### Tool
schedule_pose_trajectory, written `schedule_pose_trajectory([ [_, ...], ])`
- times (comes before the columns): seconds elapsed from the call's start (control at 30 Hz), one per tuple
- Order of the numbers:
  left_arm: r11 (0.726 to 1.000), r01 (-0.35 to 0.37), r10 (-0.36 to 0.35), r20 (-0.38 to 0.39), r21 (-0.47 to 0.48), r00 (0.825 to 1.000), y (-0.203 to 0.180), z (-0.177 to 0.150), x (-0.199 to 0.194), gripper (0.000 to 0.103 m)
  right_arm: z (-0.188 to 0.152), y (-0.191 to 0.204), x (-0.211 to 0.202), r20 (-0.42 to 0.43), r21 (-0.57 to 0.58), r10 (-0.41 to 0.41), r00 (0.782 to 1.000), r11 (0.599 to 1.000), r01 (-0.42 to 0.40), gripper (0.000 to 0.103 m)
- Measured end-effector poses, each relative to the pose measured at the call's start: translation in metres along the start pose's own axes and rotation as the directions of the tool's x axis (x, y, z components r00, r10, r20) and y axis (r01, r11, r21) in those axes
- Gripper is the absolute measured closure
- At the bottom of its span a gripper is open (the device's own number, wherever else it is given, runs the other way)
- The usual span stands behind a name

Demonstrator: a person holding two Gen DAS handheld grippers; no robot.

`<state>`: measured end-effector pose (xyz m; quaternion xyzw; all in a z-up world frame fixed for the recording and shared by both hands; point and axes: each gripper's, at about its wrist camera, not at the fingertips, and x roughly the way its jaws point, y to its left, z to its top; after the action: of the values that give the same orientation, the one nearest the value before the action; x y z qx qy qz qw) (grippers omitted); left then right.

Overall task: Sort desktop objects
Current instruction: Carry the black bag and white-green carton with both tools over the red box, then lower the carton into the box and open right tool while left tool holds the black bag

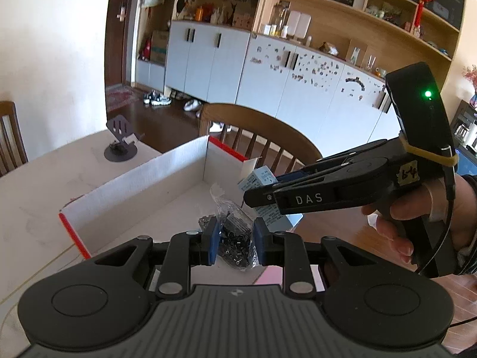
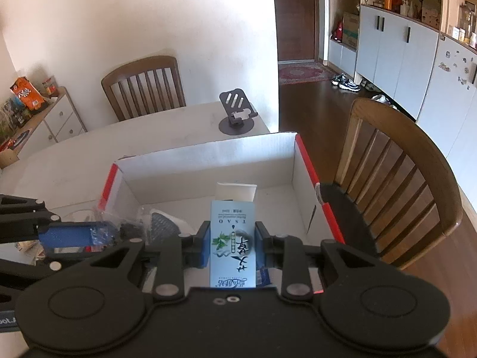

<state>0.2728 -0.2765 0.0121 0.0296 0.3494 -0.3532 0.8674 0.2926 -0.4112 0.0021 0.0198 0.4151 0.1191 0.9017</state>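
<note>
The box [image 2: 208,155] sits open on the table, with the left gripper [image 1: 235,240] squeezing a bag [image 1: 238,238] of little black bits and the right gripper [image 2: 232,240] squeezing a blue carton [image 2: 232,238], both over it, ready to let go inside.

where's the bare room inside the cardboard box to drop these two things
Most of the cardboard box floor is bare: the stretch along its far wall and toward the red-edged right wall. The near left corner is crowded by a white and grey item. The left gripper holds a bag of small black parts; the right gripper holds a light blue carton.
</note>
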Motion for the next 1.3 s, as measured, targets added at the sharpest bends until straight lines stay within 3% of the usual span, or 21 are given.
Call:
schedule_pose_trajectory([
  [0.3,0.999,-0.004,0.000,-0.096,-0.042,0.995,0.017,0.010,0.040,0.080,0.014,-0.019,0.037,-0.054,0.013,0.014,0.998,1.000,-0.013,0.075],
  [0.47,1.000,-0.009,0.006,-0.149,-0.018,0.989,0.016,0.011,0.058,0.080,0.022,-0.025,0.054,-0.076,0.003,0.025,0.997,1.000,-0.025,0.075],
  [0.83,0.999,-0.032,0.032,-0.252,0.007,0.967,0.021,0.007,0.097,0.080,0.030,-0.029,0.099,-0.144,-0.004,0.031,0.989,0.999,-0.032,0.075],
  [1.3,0.998,-0.021,-0.002,-0.361,-0.059,0.933,0.033,-0.002,0.126,0.080,0.027,-0.030,0.139,-0.225,-0.015,0.039,0.973,0.999,-0.043,0.075],
])
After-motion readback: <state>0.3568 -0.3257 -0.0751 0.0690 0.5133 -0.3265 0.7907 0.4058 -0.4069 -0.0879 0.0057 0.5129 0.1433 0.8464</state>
